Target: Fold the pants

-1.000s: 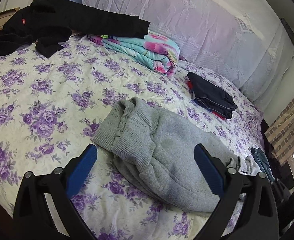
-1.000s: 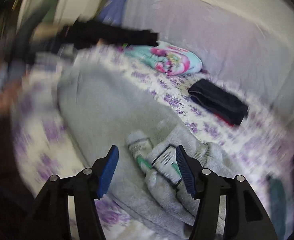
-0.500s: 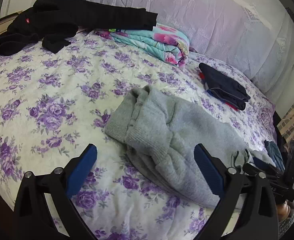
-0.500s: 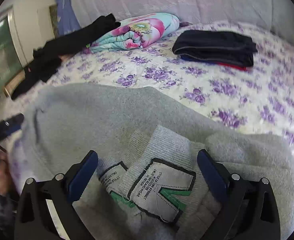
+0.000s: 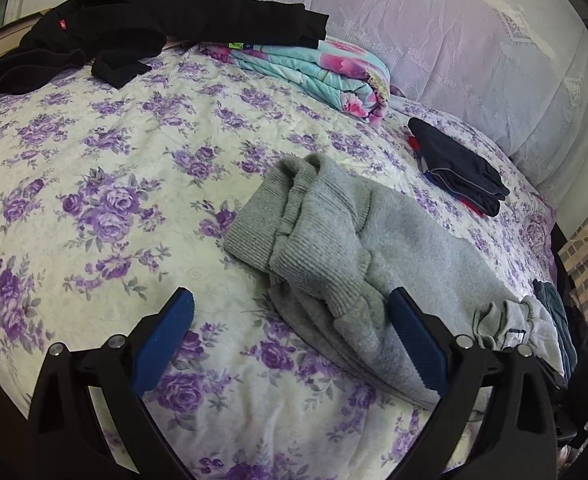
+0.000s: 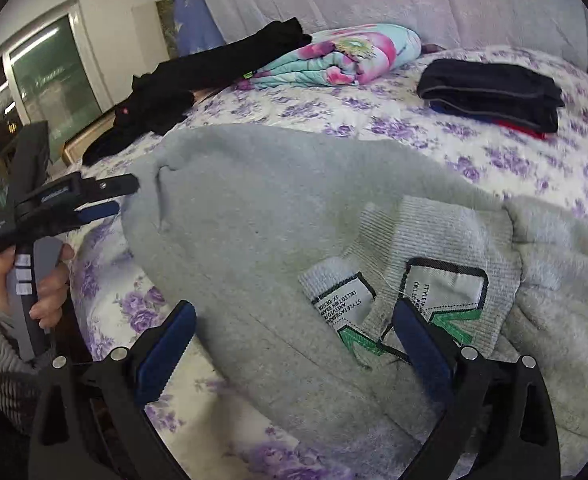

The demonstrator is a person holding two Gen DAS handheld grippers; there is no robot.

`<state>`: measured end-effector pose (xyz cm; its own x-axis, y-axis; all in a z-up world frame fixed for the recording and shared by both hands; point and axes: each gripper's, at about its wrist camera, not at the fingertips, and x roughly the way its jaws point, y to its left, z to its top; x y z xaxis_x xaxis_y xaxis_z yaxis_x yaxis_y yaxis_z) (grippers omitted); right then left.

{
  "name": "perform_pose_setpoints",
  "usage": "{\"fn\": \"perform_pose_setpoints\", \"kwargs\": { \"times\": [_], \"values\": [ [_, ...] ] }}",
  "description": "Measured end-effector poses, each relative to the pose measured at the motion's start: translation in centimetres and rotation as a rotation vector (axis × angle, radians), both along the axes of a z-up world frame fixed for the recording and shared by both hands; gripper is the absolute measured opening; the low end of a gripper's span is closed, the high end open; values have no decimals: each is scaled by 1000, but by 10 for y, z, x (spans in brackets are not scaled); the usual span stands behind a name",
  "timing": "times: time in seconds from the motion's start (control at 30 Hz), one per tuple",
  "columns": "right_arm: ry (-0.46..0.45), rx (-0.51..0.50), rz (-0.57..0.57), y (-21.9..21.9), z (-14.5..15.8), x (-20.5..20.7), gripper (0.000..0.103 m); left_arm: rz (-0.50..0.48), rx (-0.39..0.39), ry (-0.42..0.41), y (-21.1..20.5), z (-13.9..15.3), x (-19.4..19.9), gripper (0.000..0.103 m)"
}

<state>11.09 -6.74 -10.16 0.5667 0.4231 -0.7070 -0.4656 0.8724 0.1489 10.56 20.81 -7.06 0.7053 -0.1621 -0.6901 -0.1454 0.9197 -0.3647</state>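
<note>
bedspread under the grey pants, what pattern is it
Cream bedspread with purple flowers, clearest in the left wrist view.

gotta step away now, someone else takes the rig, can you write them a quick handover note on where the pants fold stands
Left gripper: open, empty, hovering over the bedspread beside the pants' ribbed end.
Right gripper: open, nothing pinched, over the cuffs with the sewn labels.
Grey pants: on the bed, loosely doubled over, with the layers bunched and uneven.
Done: a rough first fold, and the pants lie released.
Left: smooth and square the layers, fold again, then probably set them by the folded dark clothes.
Black garment near the headboard is unfolded.
</note>
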Motion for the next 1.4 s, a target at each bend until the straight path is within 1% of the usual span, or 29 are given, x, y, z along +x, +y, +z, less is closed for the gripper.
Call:
{"fn": "perform_pose_setpoints", "kwargs": {
  "times": [0.1, 0.13, 0.17, 0.23, 0.27, 0.33, 0.43, 0.53, 0.67, 0.73, 0.77, 0.8, 0.87, 0.9, 0.93, 1.03, 1.13, 1.2, 1.3, 1.4],
  "values": [
    [-70, 79, 40, -3, 22, -14, 99, -23, -35, 20, -3, -4, 4, 96],
    [-78, 87, 46, -4, 25, -16, 99, -32, -53, 28, -4, -7, 6, 96],
    [-78, 78, 39, -6, 25, -16, 99, -36, -67, 34, -5, -10, 8, 96],
    [-69, 73, -16, -16, 19, -13, 99, -38, -101, 35, -4, -15, 13, 96],
    [-51, 93, -41, -23, 16, -12, 99, -45, -127, 31, -2, -16, 16, 96],
    [-40, 160, -41, -35, 16, -14, 99, -55, -208, 16, 7, -16, 23, 95],
    [-78, 182, -51, -46, 22, -20, 99, -25, -351, -2, 26, -21, 33, 95],
    [-90, 206, -71, -56, 26, -20, 99, -37, -422, 7, 34, -28, 44, 95],
    [-99, 231, -92, -66, 30, -21, 99, -73, -458, -6, 32, -29, 49, 95],
    [-103, 234, -99, -70, 31, -21, 99, -83, -508, -23, 35, -29, 49, 93],
    [-104, 235, -103, -71, 31, -21, 99, -80, -518, -25, 36, -30, 50, 83],
    [-104, 238, -106, -73, 31, -20, 99, -72, -530, -22, 38, -32, 52, 68],
    [-104, 244, -113, -75, 31, -20, 99, -49, -574, -15, 45, -40, 53, 55],
    [-105, 248, -114, -76, 31, -20, 99, -47, -612, -17, 49, -45, 52, 53],
    [-106, 251, -115, -77, 31, -20, 99, -47, -626, -23, 51, -46, 51, 52],
    [-110, 238, -118, -77, 32, -21, 99, -47, -596, -39, 48, -43, 47, 50],
    [-113, 210, -135, -78, 32, -20, 99, -28, -565, -51, 45, -38, 43, 44],
    [-113, 208, -150, -80, 32, -19, 99, -25, -525, -64, 43, -30, 38, 39],
    [-105, 220, -163, -84, 32, -15, 99, -28, -451, -89, 35, -12, 32, 38],
    [-96, 200, -177, -82, 29, -11, 99, -42, -382, -124, 26, 8, 26, 36]
  ]
}}
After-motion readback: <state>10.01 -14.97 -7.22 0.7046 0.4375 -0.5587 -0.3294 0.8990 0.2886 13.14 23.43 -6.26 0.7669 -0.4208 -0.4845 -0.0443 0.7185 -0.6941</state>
